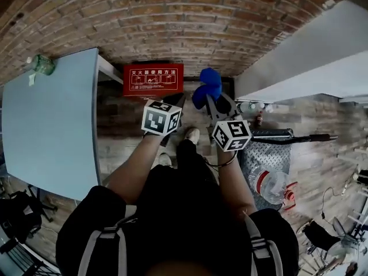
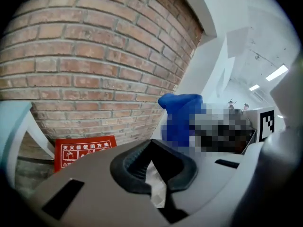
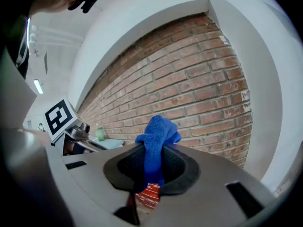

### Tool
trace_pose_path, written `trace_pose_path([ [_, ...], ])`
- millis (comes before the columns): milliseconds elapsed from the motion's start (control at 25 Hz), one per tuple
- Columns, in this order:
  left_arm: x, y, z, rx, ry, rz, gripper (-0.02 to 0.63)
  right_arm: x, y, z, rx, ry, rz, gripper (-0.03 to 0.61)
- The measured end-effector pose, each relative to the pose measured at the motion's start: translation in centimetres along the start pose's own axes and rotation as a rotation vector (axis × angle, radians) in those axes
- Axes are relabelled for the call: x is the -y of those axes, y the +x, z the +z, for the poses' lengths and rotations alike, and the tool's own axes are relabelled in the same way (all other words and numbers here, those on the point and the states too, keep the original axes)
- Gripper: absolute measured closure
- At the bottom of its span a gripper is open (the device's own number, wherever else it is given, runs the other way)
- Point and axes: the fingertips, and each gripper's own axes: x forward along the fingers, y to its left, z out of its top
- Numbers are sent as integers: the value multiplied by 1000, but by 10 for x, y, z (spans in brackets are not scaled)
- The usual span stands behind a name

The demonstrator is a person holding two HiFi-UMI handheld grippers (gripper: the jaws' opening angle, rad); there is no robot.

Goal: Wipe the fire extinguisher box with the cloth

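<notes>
The red fire extinguisher box (image 1: 152, 79), with white print on its face, stands on the floor against the brick wall. My right gripper (image 1: 210, 100) is shut on a blue cloth (image 1: 207, 87), held up just right of the box and apart from it. In the right gripper view the cloth (image 3: 156, 138) bunches out past the fingertips of that gripper (image 3: 154, 150). My left gripper (image 1: 172, 101) hovers at the box's lower right corner. In the left gripper view its tips (image 2: 151, 143) meet with nothing between them. That view also shows the box (image 2: 85, 151) low at the left and the cloth (image 2: 182, 119) at the right.
A pale blue table (image 1: 52, 119) fills the left side, with a green object (image 1: 43, 64) at its far corner. A white wall (image 1: 305, 56) juts out at the right. A water jug (image 1: 270, 184) on a metal tread plate (image 1: 265, 154) sits by my right leg.
</notes>
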Motion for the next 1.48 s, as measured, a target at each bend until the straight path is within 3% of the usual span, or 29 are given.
trace_pose_path([
  [200, -2, -93, -3, 121, -32, 40, 606, -79, -22, 18, 51, 18, 59, 495],
  [400, 0, -139, -44, 91, -28, 48, 606, -143, -40, 20, 68, 23, 65, 495],
  [560, 4, -159, -47, 104, -9, 54, 606, -170, -49, 16, 20, -61, 56, 495],
  [920, 30, -168, -4, 175, 16, 19, 606, -164, -72, 57, 71, -124, 47, 495],
  [1120, 45, -150, -11, 144, 18, -4, 606, -151, -83, 41, 38, -105, 56, 495],
  [1480, 69, -134, -4, 141, 39, -6, 606, -124, -98, 52, 52, -91, 57, 495],
])
